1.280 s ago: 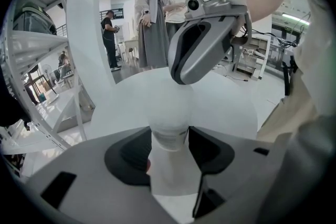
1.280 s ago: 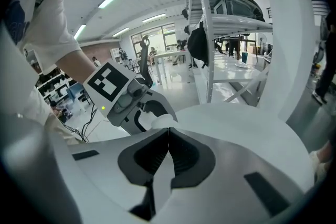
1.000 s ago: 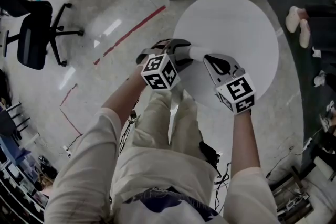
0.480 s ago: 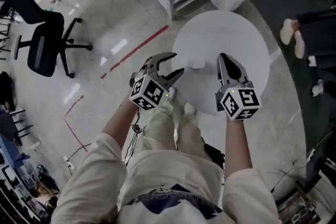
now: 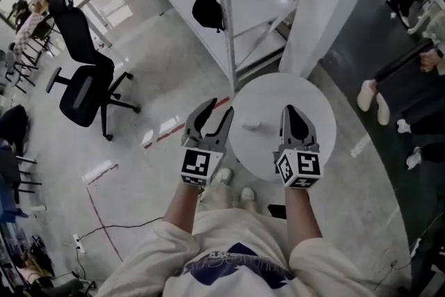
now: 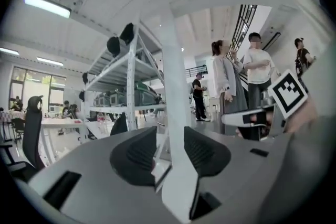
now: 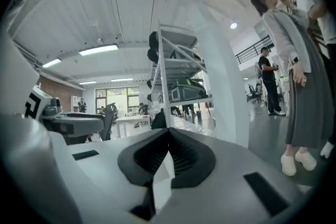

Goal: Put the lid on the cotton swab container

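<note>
A small white cotton swab container (image 5: 250,125) stands alone on the round white table (image 5: 306,101); it is too small to tell its lid apart. My left gripper (image 5: 218,108) hovers left of the table's edge, clear of the container. Its jaws are closing and nothing is between them, as the left gripper view (image 6: 169,152) also shows. My right gripper (image 5: 290,110) is held over the table's near right part, shut and empty; its pads meet in the right gripper view (image 7: 168,152). Both gripper views point up at the room, not at the table.
A white metal shelf rack (image 5: 229,3) and a white column (image 5: 327,3) stand just behind the table. A black office chair (image 5: 87,80) is to the far left. Someone's feet (image 5: 372,97) are right of the table, and people (image 6: 226,81) stand nearby.
Both grippers have drawn back and up from the table. The left one let go of the container, which stays on the table. The head view now takes in far more of the room.
</note>
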`<state>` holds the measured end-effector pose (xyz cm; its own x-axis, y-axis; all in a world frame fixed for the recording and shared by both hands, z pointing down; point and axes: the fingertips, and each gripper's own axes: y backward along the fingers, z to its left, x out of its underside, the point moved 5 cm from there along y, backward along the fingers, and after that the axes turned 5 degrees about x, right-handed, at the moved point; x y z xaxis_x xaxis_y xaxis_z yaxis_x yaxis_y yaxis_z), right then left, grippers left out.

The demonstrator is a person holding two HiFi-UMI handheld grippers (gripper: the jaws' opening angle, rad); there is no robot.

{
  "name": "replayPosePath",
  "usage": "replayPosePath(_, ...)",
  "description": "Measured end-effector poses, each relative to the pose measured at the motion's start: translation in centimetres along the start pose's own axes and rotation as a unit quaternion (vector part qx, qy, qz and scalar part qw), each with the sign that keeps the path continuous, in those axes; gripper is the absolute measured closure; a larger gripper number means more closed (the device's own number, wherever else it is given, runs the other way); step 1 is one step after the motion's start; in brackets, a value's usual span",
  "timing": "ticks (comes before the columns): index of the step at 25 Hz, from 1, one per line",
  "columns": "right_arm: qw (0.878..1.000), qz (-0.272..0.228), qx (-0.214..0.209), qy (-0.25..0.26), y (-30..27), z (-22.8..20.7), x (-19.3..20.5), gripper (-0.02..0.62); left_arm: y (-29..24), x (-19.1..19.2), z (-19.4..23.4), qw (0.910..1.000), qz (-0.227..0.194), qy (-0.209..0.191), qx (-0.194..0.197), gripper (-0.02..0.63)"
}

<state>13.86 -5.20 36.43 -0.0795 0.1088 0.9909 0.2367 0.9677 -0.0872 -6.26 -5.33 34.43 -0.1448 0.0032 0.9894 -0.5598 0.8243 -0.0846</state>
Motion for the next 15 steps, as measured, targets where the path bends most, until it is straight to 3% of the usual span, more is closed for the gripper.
replayPosePath(7,0.994,-0.108,0.002,0.037,3.9,2.3,-4.8,0.586,4.5,-5.0,-2.9,0.9952,-0.063,-0.042,-0.062,0.509)
replayPosePath(11,0.992,-0.121,0.010,0.041,5.1,3.7,-5.1,0.586,6.2,-5.7,-3.5,0.9925,-0.084,-0.038,-0.081,0.558)
replayPosePath(15,0.990,-0.129,0.014,0.055,5.4,5.0,-5.4,0.586,6.6,-6.9,-3.4,0.9903,-0.112,-0.035,-0.074,0.586)
